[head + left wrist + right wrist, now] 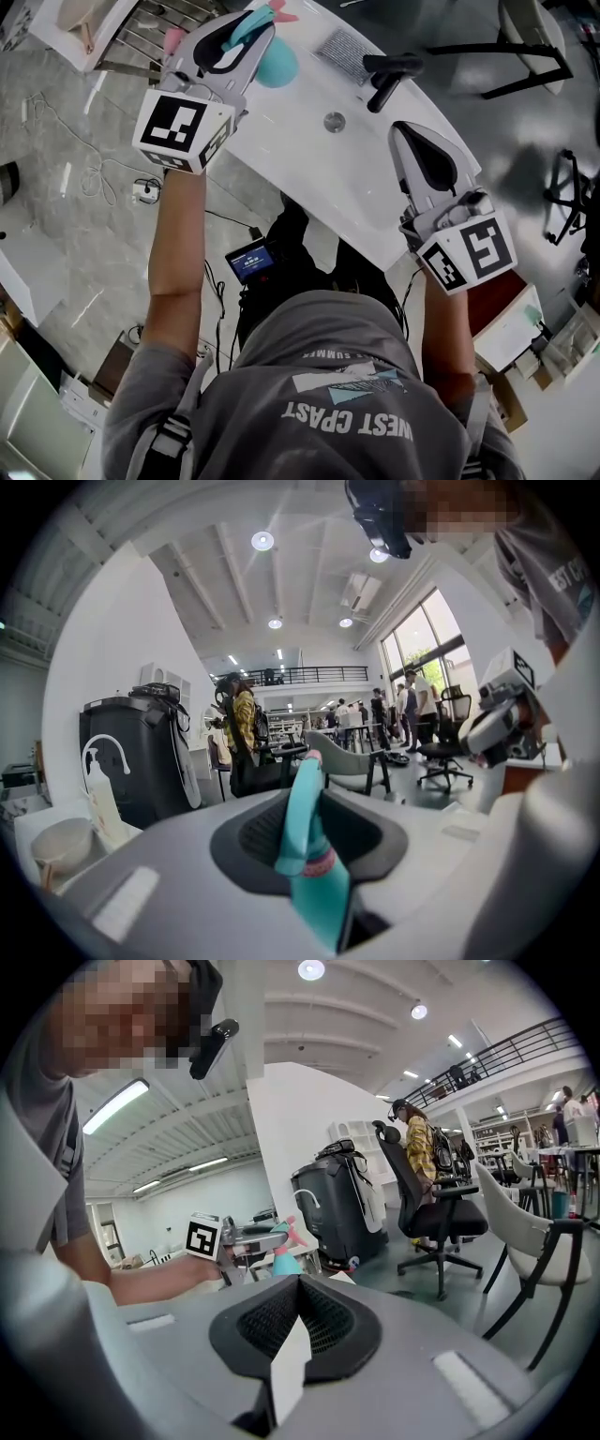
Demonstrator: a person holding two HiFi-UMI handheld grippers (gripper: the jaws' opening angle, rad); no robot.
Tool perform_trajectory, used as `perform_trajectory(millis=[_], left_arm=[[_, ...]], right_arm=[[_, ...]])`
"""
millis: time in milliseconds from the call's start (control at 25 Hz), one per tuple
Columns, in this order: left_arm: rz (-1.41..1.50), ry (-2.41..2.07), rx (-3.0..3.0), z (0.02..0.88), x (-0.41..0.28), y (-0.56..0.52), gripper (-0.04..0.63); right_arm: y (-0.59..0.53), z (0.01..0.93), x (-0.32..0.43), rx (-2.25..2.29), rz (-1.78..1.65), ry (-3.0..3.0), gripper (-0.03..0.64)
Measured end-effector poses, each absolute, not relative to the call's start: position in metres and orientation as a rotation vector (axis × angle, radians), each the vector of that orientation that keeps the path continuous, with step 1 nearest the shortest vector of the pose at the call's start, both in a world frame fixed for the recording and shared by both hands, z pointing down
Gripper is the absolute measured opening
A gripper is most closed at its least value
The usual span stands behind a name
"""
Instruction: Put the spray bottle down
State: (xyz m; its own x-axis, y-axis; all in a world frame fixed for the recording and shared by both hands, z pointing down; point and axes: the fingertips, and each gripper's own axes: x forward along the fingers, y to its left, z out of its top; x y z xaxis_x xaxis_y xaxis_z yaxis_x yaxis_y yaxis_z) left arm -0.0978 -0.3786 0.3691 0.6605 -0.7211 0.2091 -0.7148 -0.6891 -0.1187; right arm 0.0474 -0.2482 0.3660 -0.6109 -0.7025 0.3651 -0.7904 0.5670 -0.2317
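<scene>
Spray bottle (277,62), teal with a pink trigger, is caught in the left gripper (246,37), at the far left end of the white table (309,178) in the head view. The jaws clamp on its narrow upper part. In the left gripper view a teal neck (311,855) with a pink band fills the slot between them, and the pads press against it on both sides. The rounded teal body shows just past the gripper's tip, on the side toward the middle of the table, and the pink trigger sticks out above it. From these views I cannot tell whether the bottle's base touches the table top or hangs just over it.

The right gripper view looks across at this. The bottle (281,1258) sits at the tip of the left gripper, with the pink nozzle on top and the teal body below, beside the marker cube (203,1237) on the person's outstretched arm.

The right gripper (412,141) is well apart from the bottle, over the near right part of the table. Its jaws stand slightly parted, with only a thin white wedge showing in the gap, and they grip nothing. Between the two grippers a small round metal drain (335,121) lies in the table top, and a black handle-shaped fitting (386,77) stands beyond it.
</scene>
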Motion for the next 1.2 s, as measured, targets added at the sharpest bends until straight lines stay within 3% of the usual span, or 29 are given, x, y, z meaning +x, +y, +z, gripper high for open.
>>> perform_trajectory(millis=[1200], left_arm=[[-0.346, 1.282, -2.810, 0.438, -0.096, -0.440, 0.094]], right_arm=[[-0.250, 0.442, 0.054, 1.255, 0.717, -2.470, 0.000]])
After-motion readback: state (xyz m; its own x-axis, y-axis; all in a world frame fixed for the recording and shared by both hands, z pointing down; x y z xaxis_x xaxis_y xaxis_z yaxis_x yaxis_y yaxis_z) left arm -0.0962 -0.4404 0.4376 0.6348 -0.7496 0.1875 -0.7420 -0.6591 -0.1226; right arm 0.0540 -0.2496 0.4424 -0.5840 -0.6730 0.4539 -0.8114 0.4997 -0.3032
